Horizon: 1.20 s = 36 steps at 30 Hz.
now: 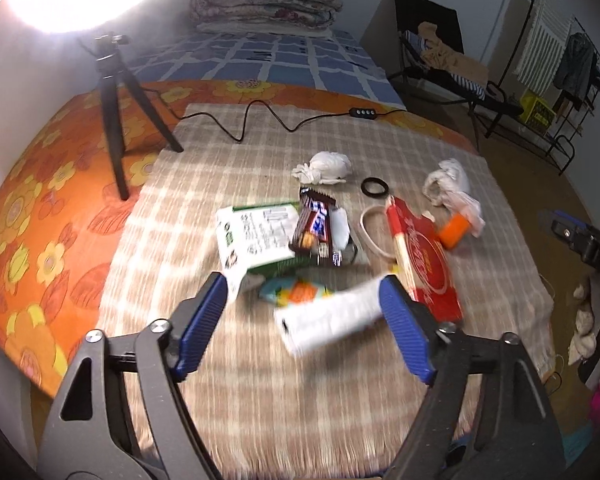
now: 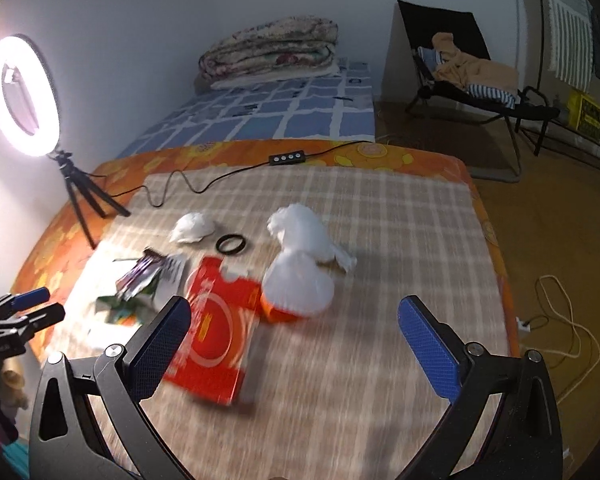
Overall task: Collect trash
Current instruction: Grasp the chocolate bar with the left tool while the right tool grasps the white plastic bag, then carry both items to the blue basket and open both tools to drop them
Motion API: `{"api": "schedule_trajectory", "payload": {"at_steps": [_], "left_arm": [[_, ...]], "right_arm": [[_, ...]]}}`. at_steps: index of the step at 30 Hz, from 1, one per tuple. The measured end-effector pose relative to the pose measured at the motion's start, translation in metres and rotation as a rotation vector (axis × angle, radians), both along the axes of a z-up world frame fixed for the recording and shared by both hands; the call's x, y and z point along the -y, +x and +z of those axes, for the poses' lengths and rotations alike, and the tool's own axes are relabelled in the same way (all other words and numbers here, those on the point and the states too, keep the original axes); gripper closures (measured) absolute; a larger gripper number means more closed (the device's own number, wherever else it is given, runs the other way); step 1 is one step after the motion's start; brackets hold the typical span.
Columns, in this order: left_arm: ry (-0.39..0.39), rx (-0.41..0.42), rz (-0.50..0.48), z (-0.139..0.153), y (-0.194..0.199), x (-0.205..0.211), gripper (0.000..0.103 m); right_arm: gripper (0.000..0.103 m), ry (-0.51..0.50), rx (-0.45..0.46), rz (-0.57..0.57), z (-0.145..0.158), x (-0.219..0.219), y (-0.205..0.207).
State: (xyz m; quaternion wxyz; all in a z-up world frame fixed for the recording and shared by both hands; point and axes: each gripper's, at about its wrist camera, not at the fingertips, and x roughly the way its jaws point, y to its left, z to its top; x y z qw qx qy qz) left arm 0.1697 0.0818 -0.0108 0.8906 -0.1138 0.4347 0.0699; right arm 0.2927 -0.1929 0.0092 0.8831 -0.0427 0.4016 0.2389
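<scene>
On the far left a black tripod (image 1: 114,120) stands on the orange flowered bedspread (image 1: 32,200), carrying a glowing white ring light (image 2: 22,96). Next comes the beige checked cloth (image 1: 260,380) where the trash is heaped: a white and green printed paper packet (image 1: 256,236), a dark brown chocolate bar wrapper (image 1: 314,226) whose lettering is too blurred to read, and a white paper tube (image 1: 332,320) lying between the left gripper's (image 1: 304,304) blue pads, which stand wide apart; whether either pad touches it is unclear. Further right lie a black rubber ring (image 1: 375,188), a flat red carton (image 2: 214,332) with a pale circle emblem, an orange cap (image 1: 454,232) and a crumpled white tissue (image 2: 300,256). The right gripper (image 2: 294,328) gapes wide over the carton, gripping nothing; in the left view its black body reads "DAS"
</scene>
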Motion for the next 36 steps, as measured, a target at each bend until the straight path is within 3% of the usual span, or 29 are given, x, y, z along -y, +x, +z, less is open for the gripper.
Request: {"api": "schedule_trajectory", "payload": {"at_steps": [3,5,15,20,24,26,28,30,36], "left_arm": [[0.011,-0.019,-0.013,-0.01,0.026,-0.003,0.029],[0.014,-0.035,-0.018,-0.018,0.037,-0.004,0.039],[0.025,-0.093,-0.034,-0.051,0.071,-0.006,0.047],[0.01,-0.114,-0.03,-0.061,0.079,-0.011,0.06],[-0.002,-0.109,-0.029,-0.062,0.082,-0.013,0.072],[-0.007,-0.106,-0.027,-0.062,0.083,-0.013,0.08],[-0.012,-0.1,-0.026,-0.063,0.083,-0.014,0.084],[-0.008,-0.096,-0.028,-0.062,0.082,-0.014,0.086],[-0.007,-0.085,-0.018,-0.061,0.08,-0.015,0.093]], "right_arm": [[0.001,-0.031,-0.015,0.012,-0.008,-0.015,0.022],[0.001,-0.054,-0.015,0.015,-0.013,-0.023,0.032],[0.001,-0.183,-0.027,0.026,-0.045,-0.058,0.072],[0.001,-0.191,-0.038,0.015,-0.052,-0.06,0.08],[0.016,-0.168,-0.074,0.022,-0.055,-0.058,0.086],[0.029,-0.133,-0.101,0.018,-0.056,-0.054,0.09],[0.05,-0.067,-0.15,0.013,-0.057,-0.044,0.094],[0.061,-0.02,-0.181,-0.002,-0.058,-0.035,0.097],[0.067,0.057,-0.205,-0.029,-0.055,-0.012,0.097]]}}
